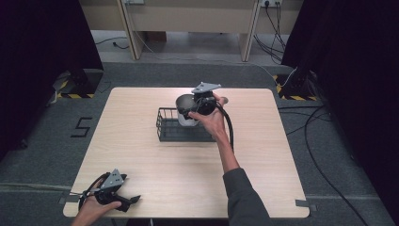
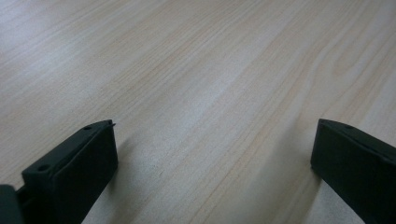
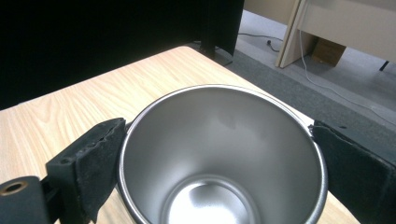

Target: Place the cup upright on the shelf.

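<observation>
My left gripper (image 1: 128, 201) rests on the tabletop (image 1: 141, 141) at its near left corner, jaws spread wide over bare wood. Farther right, near the middle, my right gripper (image 3: 219, 154) has its jaws clamped on a steel cup (image 3: 219, 154), held above the black wire basket (image 1: 165, 128).

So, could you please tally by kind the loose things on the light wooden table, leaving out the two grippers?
Shiny steel cup, held between the right gripper's jaws: 1
Black wire basket, resting on the light wooden table: 1
Total: 2
</observation>
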The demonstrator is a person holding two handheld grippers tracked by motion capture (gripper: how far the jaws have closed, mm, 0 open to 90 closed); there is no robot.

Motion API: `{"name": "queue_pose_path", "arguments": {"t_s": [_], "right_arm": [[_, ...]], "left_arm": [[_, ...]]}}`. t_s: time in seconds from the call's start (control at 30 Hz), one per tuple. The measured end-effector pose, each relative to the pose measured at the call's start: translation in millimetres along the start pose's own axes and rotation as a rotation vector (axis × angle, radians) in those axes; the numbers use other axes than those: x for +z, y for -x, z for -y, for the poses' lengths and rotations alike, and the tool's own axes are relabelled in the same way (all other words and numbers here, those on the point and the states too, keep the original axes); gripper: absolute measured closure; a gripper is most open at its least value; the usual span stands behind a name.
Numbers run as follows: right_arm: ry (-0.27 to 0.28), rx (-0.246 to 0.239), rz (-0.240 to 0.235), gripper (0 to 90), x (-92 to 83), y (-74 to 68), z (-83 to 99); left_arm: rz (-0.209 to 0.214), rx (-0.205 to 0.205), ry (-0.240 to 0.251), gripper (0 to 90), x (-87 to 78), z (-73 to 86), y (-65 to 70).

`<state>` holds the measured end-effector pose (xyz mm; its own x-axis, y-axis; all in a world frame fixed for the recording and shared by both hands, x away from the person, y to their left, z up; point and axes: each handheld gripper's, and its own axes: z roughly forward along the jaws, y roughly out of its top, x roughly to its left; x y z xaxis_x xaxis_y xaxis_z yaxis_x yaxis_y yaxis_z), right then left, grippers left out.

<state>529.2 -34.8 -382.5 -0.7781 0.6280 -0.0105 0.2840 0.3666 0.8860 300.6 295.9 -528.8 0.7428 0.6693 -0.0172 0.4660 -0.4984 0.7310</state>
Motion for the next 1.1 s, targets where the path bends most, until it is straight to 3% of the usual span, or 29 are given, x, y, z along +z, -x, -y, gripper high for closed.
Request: {"name": "queue_pose_path", "arguments": {"t_s": [0.37, 0.5, 0.9, 1.0, 1.07, 1.1], "right_arm": [[-0.059, 0.022, -0.010, 6.0, 14.7, 4.0, 19.2], [-0.051, 0.027, -0.019, 5.8, 16.1, 4.4, 22.8], [-0.057, -0.013, 0.009, 5.5, 14.1, 0.7, 20.8], [-0.014, -0.032, 0.021, 7.4, 10.7, -2.3, 17.5], [0.023, -0.023, 0.005, 20.0, 6.4, -3.0, 14.3], [0.032, -0.028, 0.002, 20.0, 5.0, -3.2, 12.7]], "left_arm": [[0.000, 0.000, 0.000, 0.0, 0.0, 0.0, 0.0], [0.000, 0.000, 0.000, 0.0, 0.0, 0.0, 0.1], [0.000, 0.000, -0.001, 0.0, -0.1, 0.0, 0.0], [0.000, 0.000, -0.001, 0.0, -0.1, 0.0, 0.0], [0.000, 0.001, 0.000, 0.0, -0.1, 0.0, 0.1], [0.001, 0.000, 0.001, 0.0, -0.1, 0.1, 0.1]]}}
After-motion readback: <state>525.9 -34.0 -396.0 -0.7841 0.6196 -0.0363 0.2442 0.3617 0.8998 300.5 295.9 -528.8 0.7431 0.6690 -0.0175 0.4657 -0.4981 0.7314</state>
